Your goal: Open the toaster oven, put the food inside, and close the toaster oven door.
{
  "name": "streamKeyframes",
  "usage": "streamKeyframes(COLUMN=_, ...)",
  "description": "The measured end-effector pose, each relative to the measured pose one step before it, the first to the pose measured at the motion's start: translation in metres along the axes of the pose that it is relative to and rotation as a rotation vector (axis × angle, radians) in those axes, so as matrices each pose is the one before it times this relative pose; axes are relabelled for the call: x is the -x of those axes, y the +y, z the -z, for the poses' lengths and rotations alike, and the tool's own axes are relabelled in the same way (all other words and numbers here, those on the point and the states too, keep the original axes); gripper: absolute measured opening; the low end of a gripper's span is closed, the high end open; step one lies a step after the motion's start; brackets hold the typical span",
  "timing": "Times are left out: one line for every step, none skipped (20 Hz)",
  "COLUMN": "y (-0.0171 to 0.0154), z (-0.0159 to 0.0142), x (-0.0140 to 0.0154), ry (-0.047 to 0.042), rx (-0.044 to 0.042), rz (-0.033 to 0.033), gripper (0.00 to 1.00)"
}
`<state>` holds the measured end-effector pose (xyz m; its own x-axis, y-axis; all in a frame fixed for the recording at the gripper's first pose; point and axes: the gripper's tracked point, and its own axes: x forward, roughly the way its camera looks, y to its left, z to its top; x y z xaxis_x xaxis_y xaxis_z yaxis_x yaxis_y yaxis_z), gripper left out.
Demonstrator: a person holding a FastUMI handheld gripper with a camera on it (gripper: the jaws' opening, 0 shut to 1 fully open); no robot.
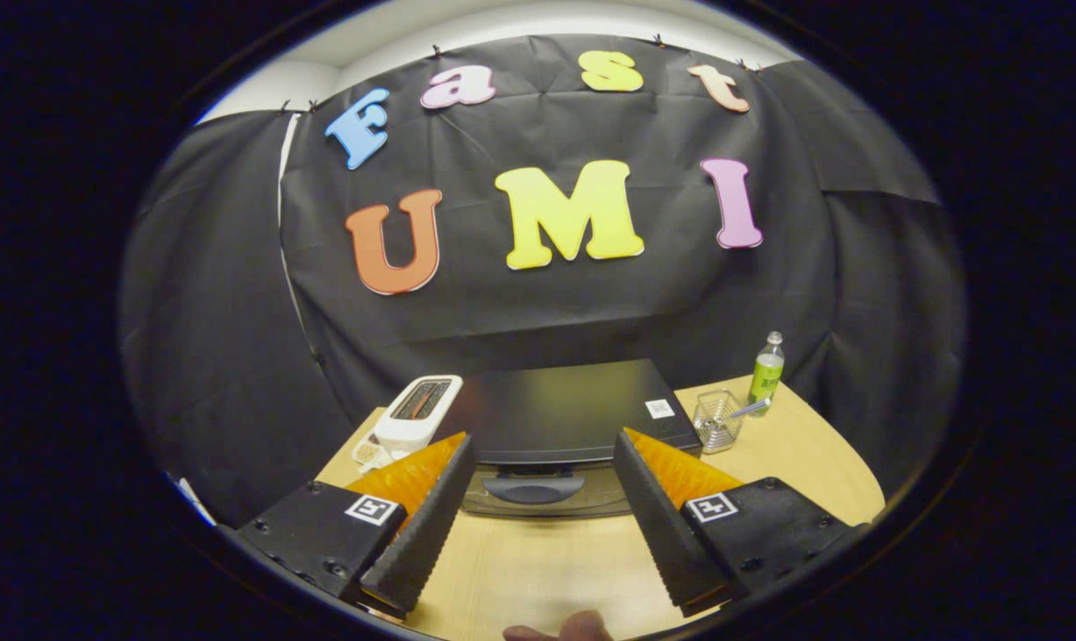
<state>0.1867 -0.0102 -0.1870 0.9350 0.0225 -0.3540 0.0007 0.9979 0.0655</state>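
A black toaster oven stands on the wooden table, straight ahead of my fingers. Its glass door is shut, and the grey handle sits near the door's top edge. My gripper is open, held high above the table and looking down at the oven, its two fingers spread wide with nothing between them. The fingertips frame the oven's front corners but stay short of it. No food can be made out.
A white slot toaster stands left of the oven, with a small dish in front of it. To the right are a wire basket with a utensil in it and a green-labelled bottle. A fingertip shows at the table's near edge.
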Motion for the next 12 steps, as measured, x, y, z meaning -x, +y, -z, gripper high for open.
streamKeyframes(y=-0.00169, z=0.00766, x=-0.01295, ry=0.015, rx=0.00141, rz=0.00438, gripper=1.0)
streamKeyframes(y=-0.00022, z=0.00645, x=-0.01268, ry=0.0143, rx=0.00017, rz=0.00347, gripper=1.0)
streamKeyframes(y=-0.00039, z=0.0078, x=-0.0117, ry=0.02025, rx=0.00397, rz=0.00655, gripper=1.0)
streamKeyframes(y=0.00139, z=0.00561, x=-0.01014, ry=0.01786, rx=-0.00316, rz=0.00106, gripper=1.0)
streamKeyframes(y=0.00004, z=0.0059, x=-0.01016, ry=0.00936, rx=-0.00371, rz=0.00081, gripper=1.0)
streamKeyframes(y=-0.00069, z=0.00554, x=-0.0088, ry=0.01254, rx=-0.00042, rz=0.00404, gripper=1.0)
streamKeyframes(y=0.00047, z=0.00704, x=-0.0081, ry=0.00991, rx=0.00144, rz=0.00382, gripper=1.0)
streamKeyframes(y=-0.00093, z=0.00618, x=-0.00748, ry=0.01627, rx=0.00824, rz=0.00662, gripper=1.0)
streamKeyframes(y=0.00068, z=0.0042, x=-0.00501, ry=0.00629, rx=0.00999, rz=0.00588, gripper=1.0)
streamKeyframes(y=-0.002, z=0.00298, x=-0.0056, ry=0.00445, rx=0.0103, rz=0.01025, gripper=1.0)
streamKeyframes(y=-0.00238, z=0.00542, x=-0.00514, ry=0.014, rx=-0.00187, rz=0.00871, gripper=1.0)
streamKeyframes(y=-0.00252, z=0.00441, x=-0.00586, ry=0.01582, rx=-0.01282, rz=0.0056, gripper=1.0)
